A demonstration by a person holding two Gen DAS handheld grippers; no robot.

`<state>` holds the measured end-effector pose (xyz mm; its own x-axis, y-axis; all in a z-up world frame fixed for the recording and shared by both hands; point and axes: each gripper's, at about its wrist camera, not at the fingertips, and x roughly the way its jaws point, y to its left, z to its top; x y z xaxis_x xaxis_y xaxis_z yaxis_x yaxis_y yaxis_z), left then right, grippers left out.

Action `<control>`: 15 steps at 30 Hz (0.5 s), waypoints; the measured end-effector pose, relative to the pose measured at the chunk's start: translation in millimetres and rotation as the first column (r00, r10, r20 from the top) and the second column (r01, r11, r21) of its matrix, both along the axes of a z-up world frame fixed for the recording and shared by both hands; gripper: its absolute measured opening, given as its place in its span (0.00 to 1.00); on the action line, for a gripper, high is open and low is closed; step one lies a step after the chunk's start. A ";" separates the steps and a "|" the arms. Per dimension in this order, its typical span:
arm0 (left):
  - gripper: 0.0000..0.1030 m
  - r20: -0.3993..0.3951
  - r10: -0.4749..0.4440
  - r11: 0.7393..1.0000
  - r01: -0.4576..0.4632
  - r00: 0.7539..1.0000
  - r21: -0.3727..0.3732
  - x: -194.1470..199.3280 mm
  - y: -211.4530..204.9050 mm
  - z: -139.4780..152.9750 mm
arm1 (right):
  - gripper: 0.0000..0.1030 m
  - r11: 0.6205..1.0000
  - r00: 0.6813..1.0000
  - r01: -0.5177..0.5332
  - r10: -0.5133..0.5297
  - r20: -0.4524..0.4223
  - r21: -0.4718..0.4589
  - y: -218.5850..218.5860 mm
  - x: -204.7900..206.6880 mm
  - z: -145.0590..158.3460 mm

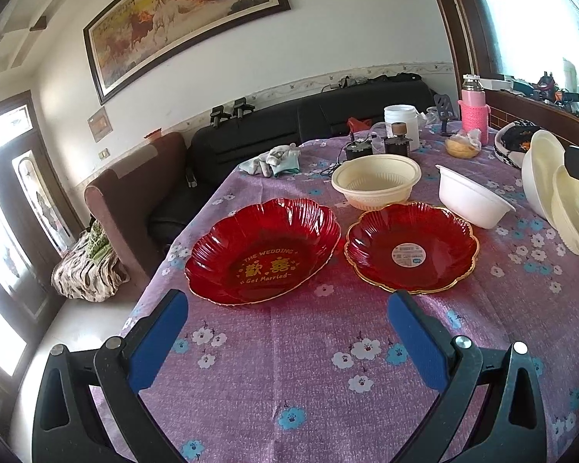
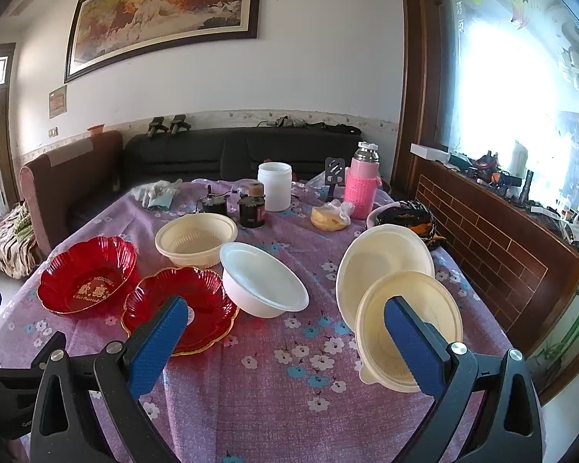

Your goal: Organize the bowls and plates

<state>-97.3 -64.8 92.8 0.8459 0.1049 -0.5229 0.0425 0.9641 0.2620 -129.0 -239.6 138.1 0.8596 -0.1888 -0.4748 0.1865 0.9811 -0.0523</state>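
Observation:
A large red scalloped plate (image 1: 262,250) (image 2: 88,274) with gold wedding lettering lies on the purple flowered tablecloth (image 1: 289,366). Beside it on the right lies a smaller gold-rimmed red plate (image 1: 411,247) (image 2: 181,301). Behind them stand a cream ribbed bowl (image 1: 376,179) (image 2: 197,239) and a white bowl (image 1: 471,198) (image 2: 262,277). Two more cream bowls, a big one (image 2: 382,266) and a smaller one (image 2: 409,320), sit near the table's right side. My left gripper (image 1: 287,305) hangs open just short of the two red plates. My right gripper (image 2: 285,308) is open too, its right finger over the smaller cream bowl.
At the back of the table stand a pink flask (image 2: 361,185), a white jar (image 2: 274,185), dark jars (image 2: 251,208), gloves (image 1: 274,160) and bagged yellow food (image 2: 328,216). A dark sofa (image 2: 212,154) lies behind. A brick-faced window ledge (image 2: 482,223) runs along the right.

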 end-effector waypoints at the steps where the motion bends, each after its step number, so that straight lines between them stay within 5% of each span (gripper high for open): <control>1: 1.00 0.000 -0.001 1.000 0.001 1.000 -0.001 -0.1 0.2 -0.2 | 1.00 1.000 1.000 -0.002 0.002 0.001 -0.002 0.7 -0.5 0.1; 8: 1.00 -0.002 -0.009 1.000 0.009 1.000 -0.005 -0.2 1.3 1.4 | 1.00 1.000 1.000 -0.021 0.021 0.000 -0.010 5.9 -1.4 0.2; 11: 1.00 -0.036 -0.001 0.997 -0.002 0.999 -0.073 9.8 23.4 7.3 | 1.00 0.986 0.988 -0.150 0.151 -0.018 0.070 7.4 3.5 2.3; 15: 1.00 -0.138 0.014 0.975 -0.045 0.990 -0.219 43.0 85.4 14.5 | 1.00 0.872 0.882 -0.412 0.455 -0.124 0.266 22.4 37.2 3.4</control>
<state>-54.3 20.6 107.2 0.7643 -0.0024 -0.6448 0.0335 0.9988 0.0360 -91.9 -217.2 141.5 0.7271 0.3132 -0.6109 -0.2516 0.9495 0.1874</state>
